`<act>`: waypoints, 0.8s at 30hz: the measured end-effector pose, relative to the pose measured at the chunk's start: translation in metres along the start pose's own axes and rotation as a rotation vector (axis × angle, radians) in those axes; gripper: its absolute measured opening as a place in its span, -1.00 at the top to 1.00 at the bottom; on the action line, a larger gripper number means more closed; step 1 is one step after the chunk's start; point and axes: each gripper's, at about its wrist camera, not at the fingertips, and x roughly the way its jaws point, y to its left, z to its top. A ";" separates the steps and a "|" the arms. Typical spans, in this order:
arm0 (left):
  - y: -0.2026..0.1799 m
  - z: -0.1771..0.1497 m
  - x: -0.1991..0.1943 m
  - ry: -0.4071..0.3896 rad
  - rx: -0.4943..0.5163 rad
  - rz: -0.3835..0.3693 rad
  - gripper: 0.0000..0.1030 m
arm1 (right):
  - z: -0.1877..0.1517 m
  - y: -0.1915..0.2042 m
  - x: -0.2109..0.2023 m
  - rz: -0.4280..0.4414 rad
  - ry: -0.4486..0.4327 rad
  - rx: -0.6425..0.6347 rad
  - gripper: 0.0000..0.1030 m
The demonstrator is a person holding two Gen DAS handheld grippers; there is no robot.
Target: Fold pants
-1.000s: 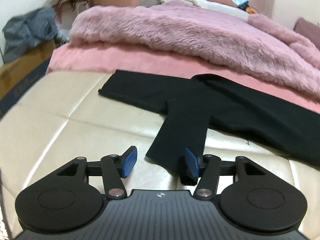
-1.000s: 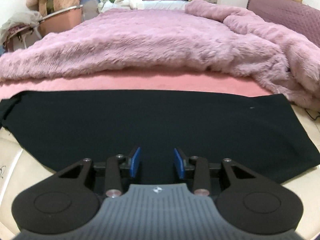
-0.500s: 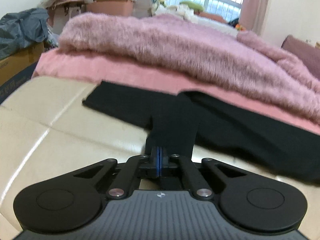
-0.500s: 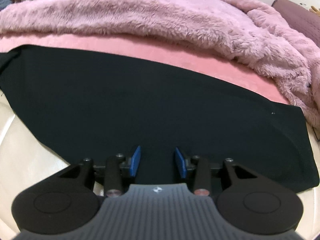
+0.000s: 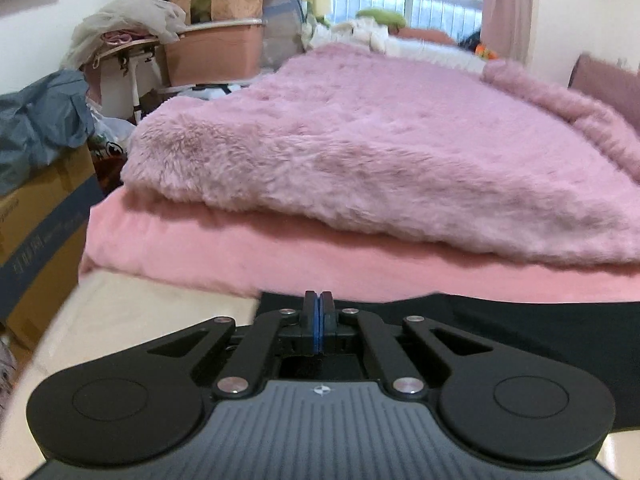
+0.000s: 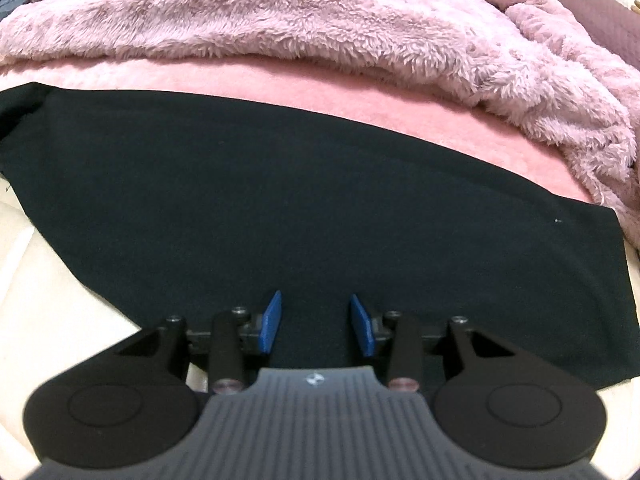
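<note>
The black pants (image 6: 304, 200) lie flat on the cream surface and pink sheet, filling the middle of the right wrist view. My right gripper (image 6: 316, 324) is open, its blue pads just above the near edge of the fabric, holding nothing. In the left wrist view my left gripper (image 5: 319, 322) is shut on a pant leg; the pinched cloth is mostly hidden under the jaws. Black fabric (image 5: 520, 324) stretches right from it.
A fluffy pink blanket (image 5: 380, 160) lies bunched on the pink sheet (image 5: 240, 256) behind the pants. Cardboard boxes (image 5: 36, 232) with a grey bag, and a cluttered stand (image 5: 180, 52) are at the left. The cream padded surface (image 5: 140, 316) runs along the near side.
My left gripper closed on the end of the pant leg and has lifted it, tilting up toward the bed. My right gripper stayed open and moved closer over the pants.
</note>
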 end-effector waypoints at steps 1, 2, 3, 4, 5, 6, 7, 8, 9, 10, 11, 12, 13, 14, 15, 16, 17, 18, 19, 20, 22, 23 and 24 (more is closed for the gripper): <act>0.004 0.006 0.010 0.016 0.016 0.012 1.00 | 0.000 0.000 0.000 0.001 0.000 -0.001 0.29; 0.007 0.011 0.022 0.037 0.042 0.025 1.00 | 0.000 0.000 0.001 0.002 -0.001 0.001 0.28; 0.009 0.015 0.033 0.052 0.067 0.043 1.00 | 0.000 0.000 0.001 0.003 -0.001 0.002 0.28; 0.009 0.017 0.043 0.060 0.099 0.059 1.00 | 0.000 -0.001 0.001 0.004 -0.002 0.003 0.28; 0.010 0.020 0.054 0.070 0.130 0.071 1.00 | 0.000 -0.001 0.001 0.006 -0.003 0.003 0.28; 0.009 0.021 0.063 0.080 0.151 0.080 1.00 | -0.001 -0.001 0.002 0.007 -0.004 0.001 0.28; 0.008 0.022 0.072 0.089 0.175 0.092 1.00 | -0.001 0.000 0.002 0.008 -0.005 -0.002 0.28; 0.007 0.021 0.081 0.107 0.201 0.108 1.00 | -0.001 0.000 0.002 0.009 -0.005 -0.003 0.28; 0.006 0.020 0.090 0.127 0.217 0.116 1.00 | -0.001 0.000 0.002 0.010 -0.005 -0.002 0.28; 0.006 0.017 0.097 0.149 0.231 0.120 1.00 | -0.001 0.000 0.003 0.012 -0.004 -0.002 0.28; 0.005 0.014 0.105 0.182 0.248 0.130 0.99 | -0.001 0.000 0.003 0.015 -0.005 -0.003 0.28; 0.005 0.010 0.111 0.209 0.255 0.152 0.91 | -0.001 -0.001 0.003 0.017 -0.005 -0.001 0.28; 0.007 0.007 0.113 0.222 0.248 0.176 0.81 | -0.001 -0.001 0.003 0.018 -0.005 -0.001 0.28; 0.012 0.004 0.111 0.218 0.221 0.181 0.76 | -0.001 -0.001 0.003 0.019 -0.006 -0.002 0.28; 0.017 0.002 0.108 0.206 0.190 0.178 0.66 | -0.001 -0.001 0.004 0.020 -0.007 -0.004 0.28; 0.023 0.000 0.101 0.191 0.146 0.175 0.57 | -0.001 -0.001 0.004 0.021 -0.008 -0.004 0.28; 0.031 -0.001 0.093 0.171 0.084 0.170 0.54 | -0.001 -0.001 0.004 0.023 -0.010 -0.003 0.28; 0.039 -0.003 0.085 0.157 0.021 0.160 0.51 | -0.002 -0.002 0.004 0.025 -0.012 -0.001 0.28; 0.048 -0.006 0.075 0.147 -0.074 0.153 0.50 | -0.002 -0.002 0.003 0.026 -0.014 0.002 0.28; 0.059 -0.010 0.066 0.144 -0.174 0.127 0.50 | -0.003 -0.002 0.003 0.026 -0.017 0.005 0.28; 0.074 -0.023 0.050 0.140 -0.345 0.067 0.49 | -0.003 -0.002 0.003 0.023 -0.020 0.008 0.28; 0.080 -0.032 0.043 0.142 -0.435 0.033 0.47 | -0.003 -0.002 0.002 0.023 -0.021 0.010 0.28; 0.085 -0.040 0.038 0.149 -0.511 0.002 0.47 | -0.003 -0.002 0.002 0.023 -0.021 0.014 0.28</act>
